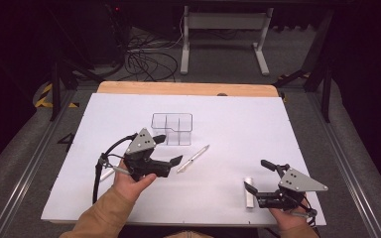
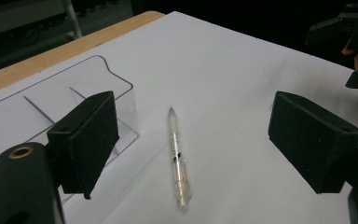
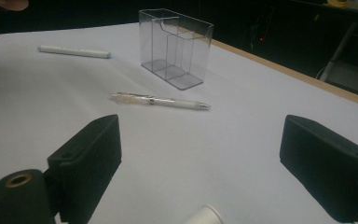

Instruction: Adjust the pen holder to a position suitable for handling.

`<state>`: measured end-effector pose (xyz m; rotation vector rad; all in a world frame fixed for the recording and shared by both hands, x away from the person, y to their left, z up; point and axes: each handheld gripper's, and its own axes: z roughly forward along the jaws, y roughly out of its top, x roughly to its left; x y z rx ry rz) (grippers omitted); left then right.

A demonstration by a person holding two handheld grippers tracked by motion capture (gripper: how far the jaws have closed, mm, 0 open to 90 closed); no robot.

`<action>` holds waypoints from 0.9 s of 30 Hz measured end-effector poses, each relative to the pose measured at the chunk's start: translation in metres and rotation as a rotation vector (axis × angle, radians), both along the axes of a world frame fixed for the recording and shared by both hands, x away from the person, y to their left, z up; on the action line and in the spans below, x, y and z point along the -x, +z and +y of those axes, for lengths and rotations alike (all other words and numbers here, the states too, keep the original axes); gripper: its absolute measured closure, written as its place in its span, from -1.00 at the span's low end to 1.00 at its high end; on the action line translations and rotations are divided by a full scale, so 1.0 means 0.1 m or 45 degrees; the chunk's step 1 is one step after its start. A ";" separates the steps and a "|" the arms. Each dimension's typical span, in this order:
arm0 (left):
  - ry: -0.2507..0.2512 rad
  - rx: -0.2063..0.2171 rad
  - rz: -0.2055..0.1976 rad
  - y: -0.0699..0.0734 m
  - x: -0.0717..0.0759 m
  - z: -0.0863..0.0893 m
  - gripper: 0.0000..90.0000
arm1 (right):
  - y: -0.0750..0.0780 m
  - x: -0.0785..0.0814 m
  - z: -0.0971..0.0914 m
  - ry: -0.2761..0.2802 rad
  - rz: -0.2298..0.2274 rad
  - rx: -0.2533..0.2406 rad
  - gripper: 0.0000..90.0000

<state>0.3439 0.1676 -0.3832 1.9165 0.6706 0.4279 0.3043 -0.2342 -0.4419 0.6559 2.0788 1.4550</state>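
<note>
The left gripper [image 1: 177,159] hangs low over the white table sheet [image 1: 238,134] with its jaws spread wide and nothing between the pads. Straight ahead of it, framed in the gap between the two jaws in the left gripper view, lies the slim translucent white plastic pen [image 2: 177,158], flat on the sheet with its pointed tip turned away from the claw. In the high view the pen [image 1: 193,158] sits just off the jaw tips, apart from them, not yet touched. To the far side of the left jaw stands the clear plastic organiser box with three compartments [image 2: 51,100], upright and empty as far as can be seen.

The right gripper [image 1: 258,176] rests near the table's front edge, also gaping with nothing held; a short white cylindrical marker [image 1: 249,192] lies just below its jaws, its end peeking up at the bottom of the right gripper view [image 3: 206,215]. Another white marker [image 3: 73,51] lies well beyond that claw, past the pen [image 3: 161,100].

The step in hand looks like the approach to picking up the pen, probably for dropping into the clear box. The next move seems to call for easing the left claw forward and down until the pads straddle the barrel near its middle, then closing squarely across it. The barrel is thin, round and smooth, so a skewed pinch could roll it away.
</note>
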 end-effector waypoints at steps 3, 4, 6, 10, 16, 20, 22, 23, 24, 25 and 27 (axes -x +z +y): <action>0.000 -0.004 0.001 0.00 -0.02 -0.04 -0.63 | 0.00 0.00 0.00 -0.001 0.001 0.001 -0.71; -0.007 -0.003 0.014 0.00 -0.04 -0.08 -0.62 | 0.00 0.00 0.00 0.001 -0.003 0.003 -0.71; -0.008 -0.006 0.026 0.00 -0.05 -0.09 -0.54 | 0.00 0.00 0.00 0.003 -0.002 0.001 -0.71; -0.002 -0.041 0.068 -0.01 -0.13 -0.18 -0.47 | 0.00 0.00 0.00 0.002 0.002 0.002 -0.71; 0.017 -0.104 0.136 -0.05 -0.25 -0.29 -0.42 | 0.00 0.00 0.00 0.005 -0.002 0.004 -0.71; 0.017 -0.128 0.150 -0.09 -0.30 -0.34 -0.40 | 0.00 0.00 0.00 0.017 -0.005 0.002 -0.72; 0.020 -0.143 0.176 -0.13 -0.35 -0.38 -0.37 | 0.00 0.00 0.00 0.022 -0.004 -0.002 -0.72; 0.020 -0.143 0.176 -0.13 -0.35 -0.38 -0.37 | 0.00 0.00 0.00 0.022 -0.004 0.000 -0.72; 0.028 -0.143 0.204 -0.16 -0.39 -0.41 -0.37 | -0.01 0.00 0.00 0.021 -0.004 0.003 -0.72; 0.030 -0.152 0.215 -0.17 -0.42 -0.42 -0.36 | -0.01 0.00 0.00 0.022 -0.002 0.002 -0.72; 0.035 -0.157 0.226 -0.19 -0.44 -0.44 -0.36 | -0.01 0.00 0.00 0.023 -0.003 0.003 -0.72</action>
